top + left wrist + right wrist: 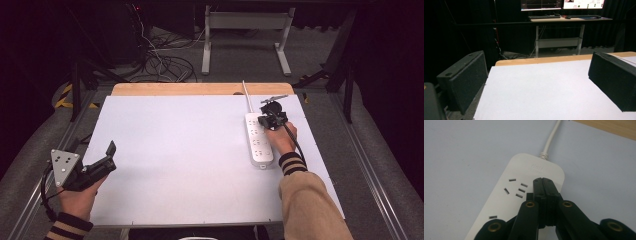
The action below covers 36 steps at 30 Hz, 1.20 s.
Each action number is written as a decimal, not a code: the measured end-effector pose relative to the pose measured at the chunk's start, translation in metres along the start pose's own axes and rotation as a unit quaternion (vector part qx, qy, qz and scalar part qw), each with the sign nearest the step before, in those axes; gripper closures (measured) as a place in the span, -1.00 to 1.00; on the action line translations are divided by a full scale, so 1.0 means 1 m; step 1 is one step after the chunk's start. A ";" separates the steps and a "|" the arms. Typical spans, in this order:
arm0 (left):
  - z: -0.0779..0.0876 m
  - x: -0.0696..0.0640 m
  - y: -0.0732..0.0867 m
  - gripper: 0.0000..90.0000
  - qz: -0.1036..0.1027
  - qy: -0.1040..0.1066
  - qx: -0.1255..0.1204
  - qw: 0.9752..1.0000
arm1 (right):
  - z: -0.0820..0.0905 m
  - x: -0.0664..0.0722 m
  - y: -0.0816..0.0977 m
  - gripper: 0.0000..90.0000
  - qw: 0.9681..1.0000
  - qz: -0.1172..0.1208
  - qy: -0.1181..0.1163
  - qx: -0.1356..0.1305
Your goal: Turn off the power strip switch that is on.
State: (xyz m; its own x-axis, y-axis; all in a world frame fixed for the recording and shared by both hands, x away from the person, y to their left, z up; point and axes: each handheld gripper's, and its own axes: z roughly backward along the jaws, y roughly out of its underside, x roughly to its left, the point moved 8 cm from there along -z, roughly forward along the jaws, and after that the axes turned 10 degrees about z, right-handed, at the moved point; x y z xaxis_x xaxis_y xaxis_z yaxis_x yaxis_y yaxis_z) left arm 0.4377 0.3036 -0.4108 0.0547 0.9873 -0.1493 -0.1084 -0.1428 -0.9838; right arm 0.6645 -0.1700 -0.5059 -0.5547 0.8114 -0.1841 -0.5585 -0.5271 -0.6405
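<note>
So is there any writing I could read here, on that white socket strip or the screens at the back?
None can be read.
Power strip: a small embossed mark near its cord end, too faint to make out.
Monitors: text and graphs on them, too small and blurred.

I see a white power strip [259, 140] lying flat at the table's right. Its sockets face up. Its cord [247, 98] runs toward the far edge.

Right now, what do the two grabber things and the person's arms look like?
Both are black. The left gripper has two flat, blocky jaws, a grey three-cornered plate with small holes and a black cable looping off it. The right gripper also trails a black cable, and brass-coloured rivets dot its linkage. The sleeves are tan, with dark cuffs striped in a light colour.
</note>
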 end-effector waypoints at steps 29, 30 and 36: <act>0.001 0.002 -0.002 -0.94 0.006 -0.002 -0.003 1.000 | -0.001 0.005 0.006 1.00 0.998 0.015 0.048 -0.027; 0.001 0.002 -0.002 -0.94 0.006 -0.003 -0.002 1.000 | -0.001 0.005 0.006 1.00 0.998 0.014 0.047 -0.028; 0.001 0.000 -0.002 -0.94 0.004 -0.001 -0.001 1.000 | 0.000 0.005 0.006 1.00 0.999 0.013 0.044 -0.028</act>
State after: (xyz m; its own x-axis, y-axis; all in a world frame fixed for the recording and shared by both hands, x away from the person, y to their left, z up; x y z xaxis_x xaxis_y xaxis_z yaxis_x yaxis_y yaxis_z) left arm 0.4374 0.3043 -0.4092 0.0511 0.9864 -0.1563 -0.1068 -0.1502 -0.9829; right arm 0.6590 -0.1693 -0.5108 -0.5107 0.8178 -0.2653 -0.5077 -0.5359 -0.6746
